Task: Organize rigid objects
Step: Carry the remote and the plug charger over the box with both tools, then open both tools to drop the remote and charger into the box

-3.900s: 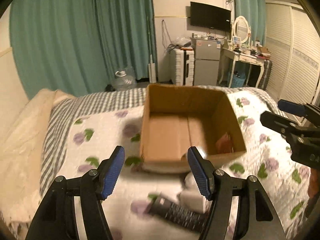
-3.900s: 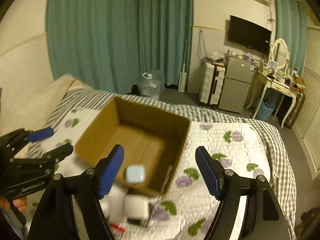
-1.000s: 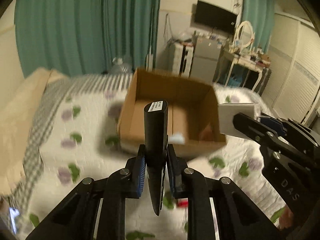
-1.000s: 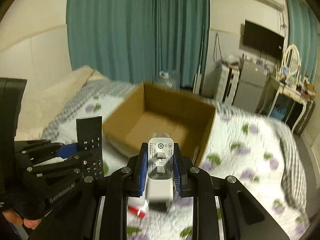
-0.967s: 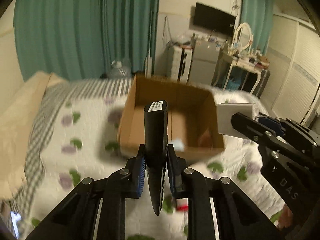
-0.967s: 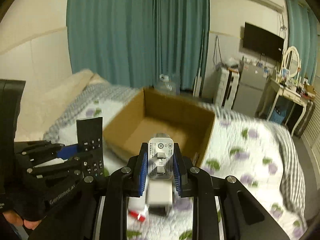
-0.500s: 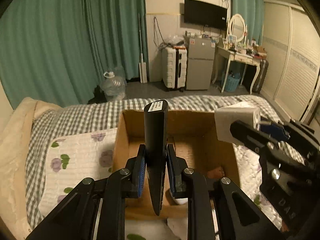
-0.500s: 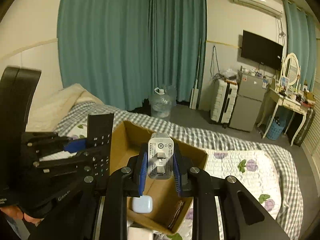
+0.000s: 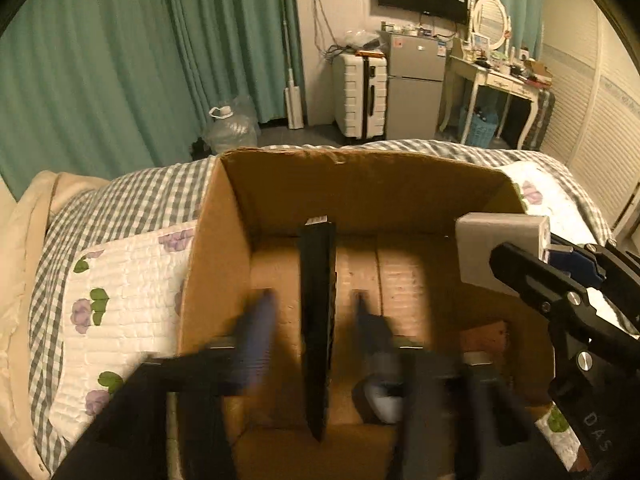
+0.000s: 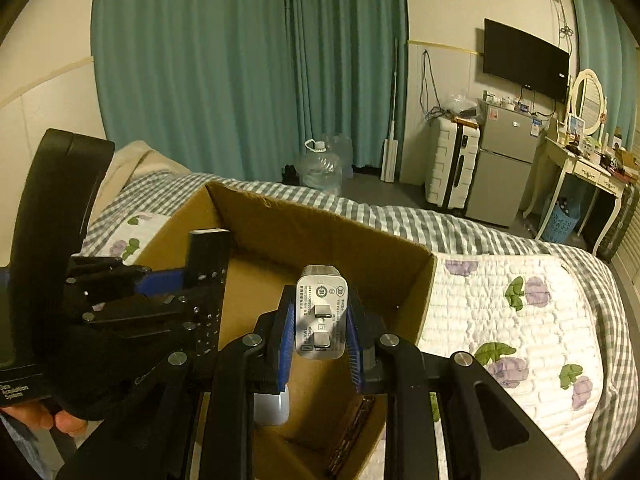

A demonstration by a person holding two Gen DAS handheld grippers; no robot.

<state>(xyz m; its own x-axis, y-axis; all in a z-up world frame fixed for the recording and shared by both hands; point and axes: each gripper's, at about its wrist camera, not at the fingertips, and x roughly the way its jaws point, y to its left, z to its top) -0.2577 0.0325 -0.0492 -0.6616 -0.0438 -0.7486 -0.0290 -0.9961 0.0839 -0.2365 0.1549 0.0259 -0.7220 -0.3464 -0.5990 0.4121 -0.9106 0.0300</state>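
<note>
Left claw (image 9: 316,316) opening over the cardboard box (image 9: 360,184); black remote (image 9: 317,320) between its blurred pads, clear of both. Right claw (image 10: 320,334) clamped on white charger (image 10: 321,312), above the box.

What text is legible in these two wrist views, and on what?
"DAS" on the right gripper arm, seen from the left wrist view.
"HUAWEI" on the white charger clamped in the right gripper; its smaller print is unreadable.
"Data Acquisition System", faint, on the black housing behind the left gripper.
Remote control end label: too blurred to read.
</note>
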